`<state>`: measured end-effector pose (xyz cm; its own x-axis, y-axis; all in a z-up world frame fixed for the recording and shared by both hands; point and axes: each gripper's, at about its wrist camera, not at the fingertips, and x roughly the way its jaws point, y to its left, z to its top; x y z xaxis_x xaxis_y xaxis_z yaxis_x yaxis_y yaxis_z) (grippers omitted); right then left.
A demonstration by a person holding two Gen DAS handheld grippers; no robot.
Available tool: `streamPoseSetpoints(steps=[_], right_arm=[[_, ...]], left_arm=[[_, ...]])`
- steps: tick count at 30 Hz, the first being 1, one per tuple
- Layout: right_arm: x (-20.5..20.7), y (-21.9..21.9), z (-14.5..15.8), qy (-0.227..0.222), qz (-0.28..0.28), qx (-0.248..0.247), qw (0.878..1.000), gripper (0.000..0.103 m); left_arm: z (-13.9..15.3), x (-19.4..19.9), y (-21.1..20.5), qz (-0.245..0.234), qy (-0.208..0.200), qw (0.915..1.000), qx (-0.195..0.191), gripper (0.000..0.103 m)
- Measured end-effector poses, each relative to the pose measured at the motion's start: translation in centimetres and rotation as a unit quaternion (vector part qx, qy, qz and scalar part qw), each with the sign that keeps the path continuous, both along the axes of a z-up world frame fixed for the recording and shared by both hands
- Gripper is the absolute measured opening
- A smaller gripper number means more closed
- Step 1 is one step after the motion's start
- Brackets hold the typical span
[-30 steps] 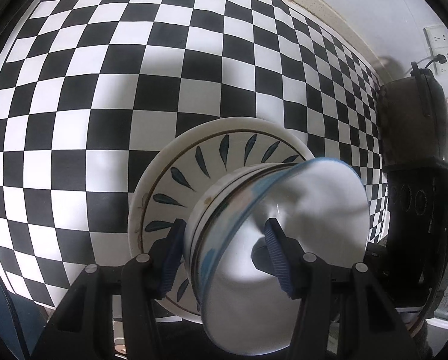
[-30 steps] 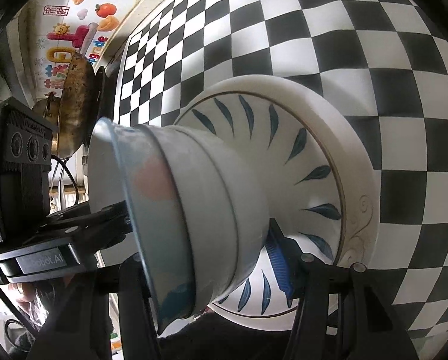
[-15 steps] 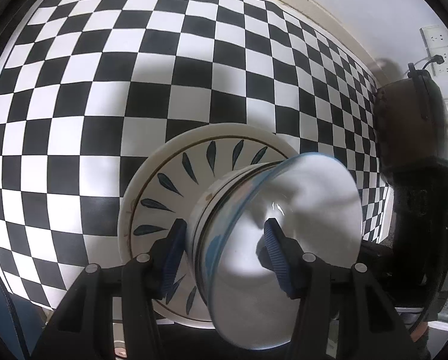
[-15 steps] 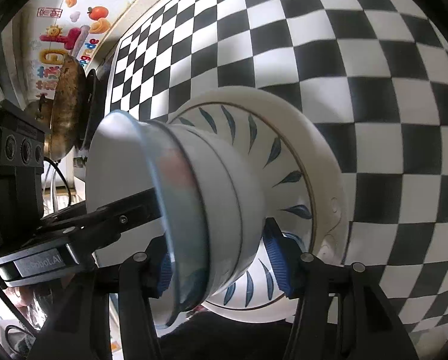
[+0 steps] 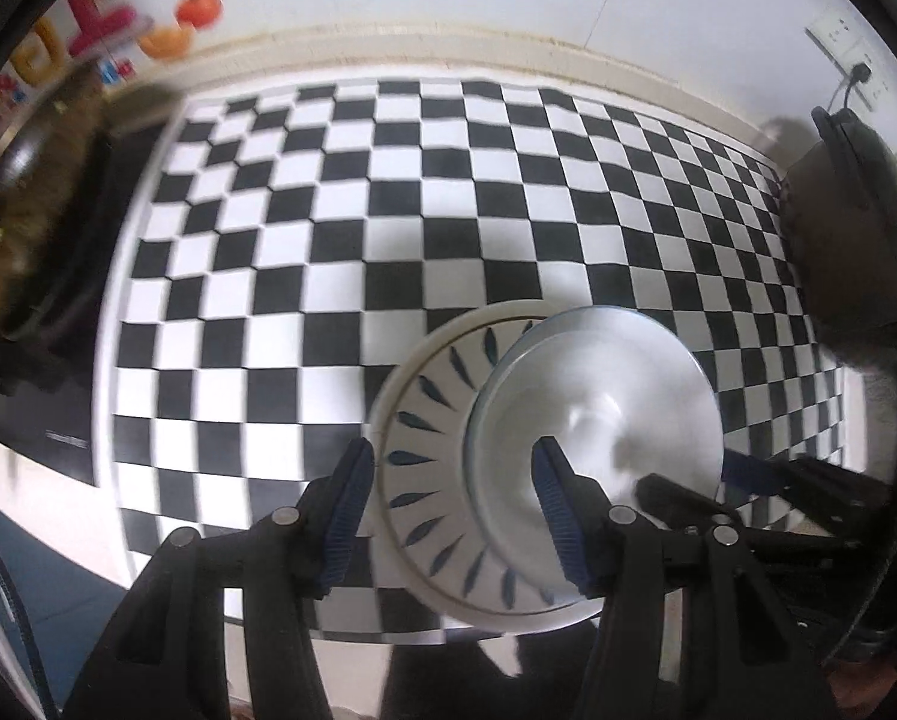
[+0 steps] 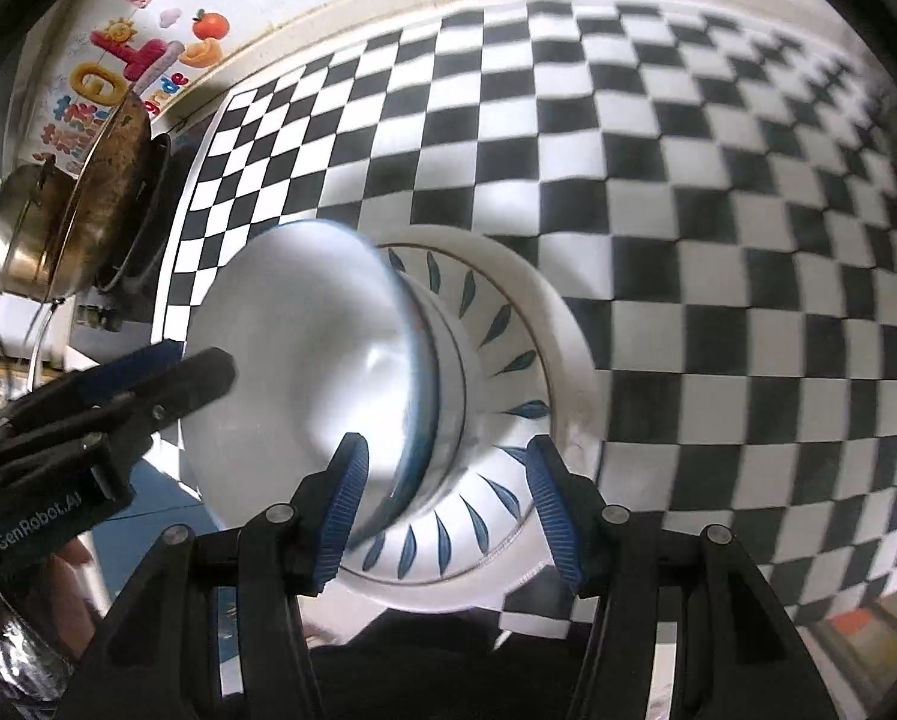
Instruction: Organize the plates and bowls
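Both grippers let go of the stacked bowls and lift away.

Left gripper (image 5: 448, 507) jaws, just opened wider, and right gripper (image 6: 442, 498) now straddle the blue-rimmed white ceramic bowls (image 5: 598, 420) untouched; the stack rests on the leaf-patterned white plate (image 6: 508, 324) below them, so this placement looks done.

One plate (image 5: 424, 420), with stacked bowls (image 5: 598, 420) on it, at least two. Two grippers, left (image 5: 454, 516) and right (image 6: 442, 510). One wok (image 6: 112, 180), one pot (image 6: 16, 234).
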<state>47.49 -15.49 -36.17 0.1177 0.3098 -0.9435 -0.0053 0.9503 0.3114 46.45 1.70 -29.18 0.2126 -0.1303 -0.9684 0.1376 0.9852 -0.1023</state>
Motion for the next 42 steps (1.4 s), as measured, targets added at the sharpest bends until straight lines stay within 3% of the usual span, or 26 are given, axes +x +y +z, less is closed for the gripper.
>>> streamPoseSetpoints(steps=[2, 5, 9, 12, 17, 28, 34, 42], right_arm=[[-1.0, 0.2, 1.4, -0.019, 0.002, -0.024, 1.000, 0.062], [-2.8, 0.6, 3.7, -0.058, 0.003, -0.066, 0.996, 0.083], [-5.8, 0.9, 7.0, -0.111, -0.009, -0.117, 0.987, 0.095], [-8.1, 0.8, 9.3, -0.140, -0.029, -0.132, 0.981, 0.096], [-13.0, 0.5, 14.2, -0.205, -0.066, -0.150, 0.965, 0.102], [-23.6, -0.5, 23.9, -0.311, -0.108, -0.160, 0.930, 0.102], [-30.0, -0.5, 27.4, -0.343, -0.099, -0.162, 0.920, 0.102], [-37.0, 0.0, 30.3, -0.355, -0.095, -0.159, 0.916, 0.102]], left_arm=[[0.8, -0.9, 0.1, 0.002, -0.015, 0.9998, 0.015, 0.065], [1.9, -2.6, 0.1, -0.001, -0.038, 0.9987, 0.035, 0.083], [4.1, -5.1, 0.0, -0.003, -0.077, 0.9962, 0.041, 0.088], [6.4, -7.2, 0.3, -0.001, -0.110, 0.9933, 0.035, 0.096], [10.4, -10.9, 0.4, 0.004, -0.161, 0.9861, 0.042, 0.097], [17.5, -21.1, 0.1, 0.027, -0.243, 0.9686, 0.046, 0.097], [20.2, -26.4, -0.1, 0.042, -0.271, 0.9605, 0.048, 0.097], [22.5, -32.5, 0.3, 0.057, -0.284, 0.9562, 0.042, 0.097]])
